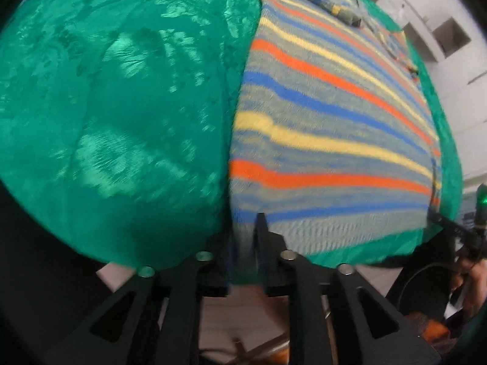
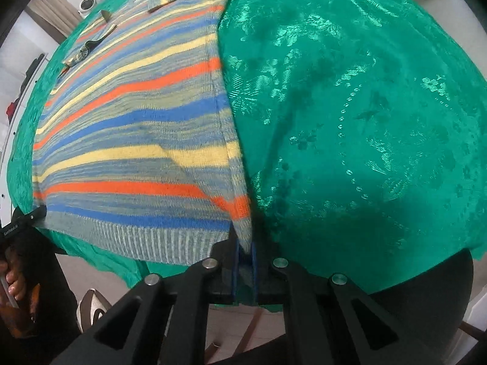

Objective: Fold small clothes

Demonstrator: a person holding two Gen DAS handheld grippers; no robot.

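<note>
your left gripper [image 1: 246, 243] has its fingers narrow, closed on the near left corner of the striped sweater [image 1: 328, 115]. the knit goes down between the two black fingers, so the hold is clear in the left wrist view. your right gripper [image 2: 245, 252] is also narrow and pinches the near right corner of the same sweater, where the ribbed hem [image 2: 146, 240] ends. the fabric there is pulled up a little into a ridge that runs to the fingers.

the sweater lies flat on the green tablecloth [image 1: 121, 106], with its hem toward you and its orange, blue and yellow stripes running across. the far part, with the sleeves folded onto the body, is small and blurred, so the details cannot be told.

the left wrist view shows the cloth on the left side of the sweater, and at its right edge the tip of your other gripper at the far corner of the hem. behind it is a white shelf unit [image 1: 450, 36] against the wall. the right wrist view shows the opposite: the wide green cloth to the right of the sweater, and at its left edge your left hand [image 2: 13, 276] around the handle of the left gripper. low in this view there is a brown and white object [image 2: 92, 310] on the floor; i cannot tell what it is.
</note>
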